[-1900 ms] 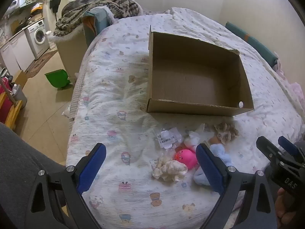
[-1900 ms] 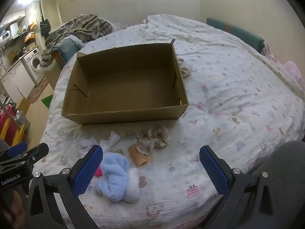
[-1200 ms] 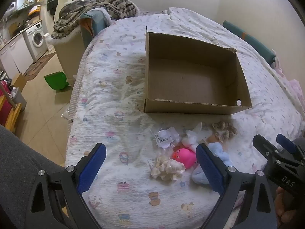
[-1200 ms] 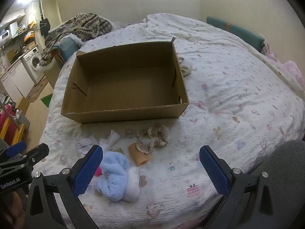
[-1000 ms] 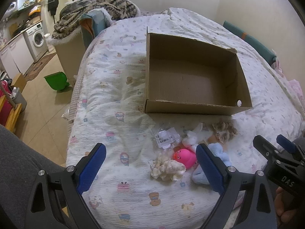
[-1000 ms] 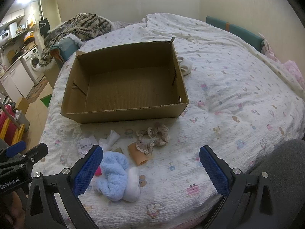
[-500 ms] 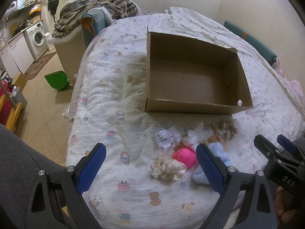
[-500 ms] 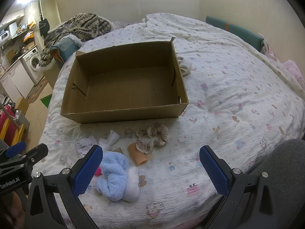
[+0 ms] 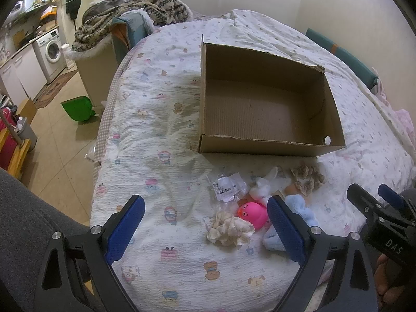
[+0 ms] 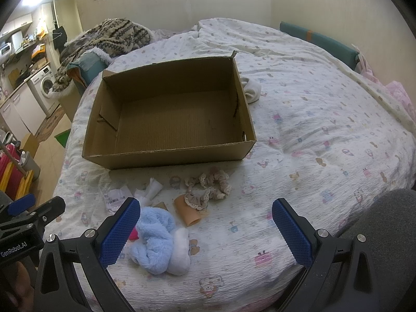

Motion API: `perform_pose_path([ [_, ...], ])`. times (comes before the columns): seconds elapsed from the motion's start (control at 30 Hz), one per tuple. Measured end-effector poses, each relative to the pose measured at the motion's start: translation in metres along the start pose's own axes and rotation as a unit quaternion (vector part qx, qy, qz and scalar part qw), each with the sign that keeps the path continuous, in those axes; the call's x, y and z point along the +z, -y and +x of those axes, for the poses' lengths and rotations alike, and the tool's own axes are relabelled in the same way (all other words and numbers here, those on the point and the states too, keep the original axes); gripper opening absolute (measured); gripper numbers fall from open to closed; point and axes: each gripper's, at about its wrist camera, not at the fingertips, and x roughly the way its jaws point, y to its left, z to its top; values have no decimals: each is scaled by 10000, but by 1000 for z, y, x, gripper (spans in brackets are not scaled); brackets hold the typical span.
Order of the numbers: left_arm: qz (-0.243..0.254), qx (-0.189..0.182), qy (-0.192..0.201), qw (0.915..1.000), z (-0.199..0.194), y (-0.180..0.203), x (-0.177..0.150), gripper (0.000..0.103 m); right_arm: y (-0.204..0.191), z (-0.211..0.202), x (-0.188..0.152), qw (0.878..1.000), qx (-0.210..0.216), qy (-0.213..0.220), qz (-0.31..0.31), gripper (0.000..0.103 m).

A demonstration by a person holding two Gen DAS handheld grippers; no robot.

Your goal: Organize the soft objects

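Both my grippers, left gripper [image 9: 205,221] and right gripper [image 10: 205,227], have jaws spread wide, holding nothing, hovering over the bed [image 10: 325,119]. The soft stuff sits in a heap just in front of the empty cardboard box [image 10: 166,119]: blue plush [image 10: 158,244], pink duck [image 9: 253,214], cream scrunchie [image 9: 230,230], beige lace scrunchies [image 10: 210,186]. My left jaw partly hides the blue plush.

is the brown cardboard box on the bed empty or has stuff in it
Empty: the brown cardboard box shows only its bare corrugated floor in both views.
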Motion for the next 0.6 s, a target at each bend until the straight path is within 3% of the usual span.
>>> perform_pose_path([
  [0.6, 8, 26, -30, 10000, 2, 0, 0, 95, 2, 1, 0, 10000, -16, 15, 54, 103],
])
